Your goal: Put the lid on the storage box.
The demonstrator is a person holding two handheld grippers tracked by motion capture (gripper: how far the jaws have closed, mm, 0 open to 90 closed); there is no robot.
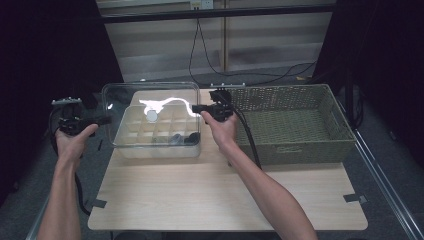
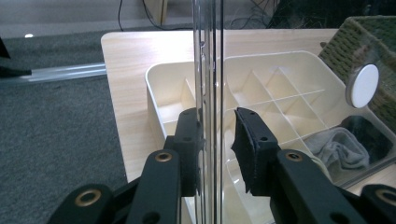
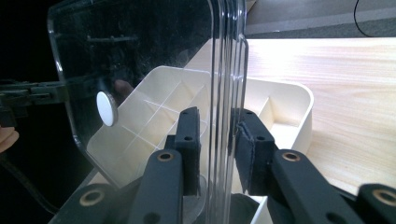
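At the centre of the high view, a clear lid (image 1: pixel 152 107) hangs over a cream divided box (image 1: pixel 159 136) on the table (image 1: pixel 225 195), between the two tools. At frame left, the left tool (image 2: pixel 218 140) straddles the lid's edge: one pad touches it and the other stands off, so the jaws sit slightly apart. Right of centre, the right tool (image 3: pixel 217 140) brackets the opposite edge, narrowly open, and I cannot tell if it grips. A wicker basket (image 1: pixel 300 125) sits at right.

left gripper (image 1: pixel 107 120): black, brass rivets (2 jaws) | cable: black | forearms: bare
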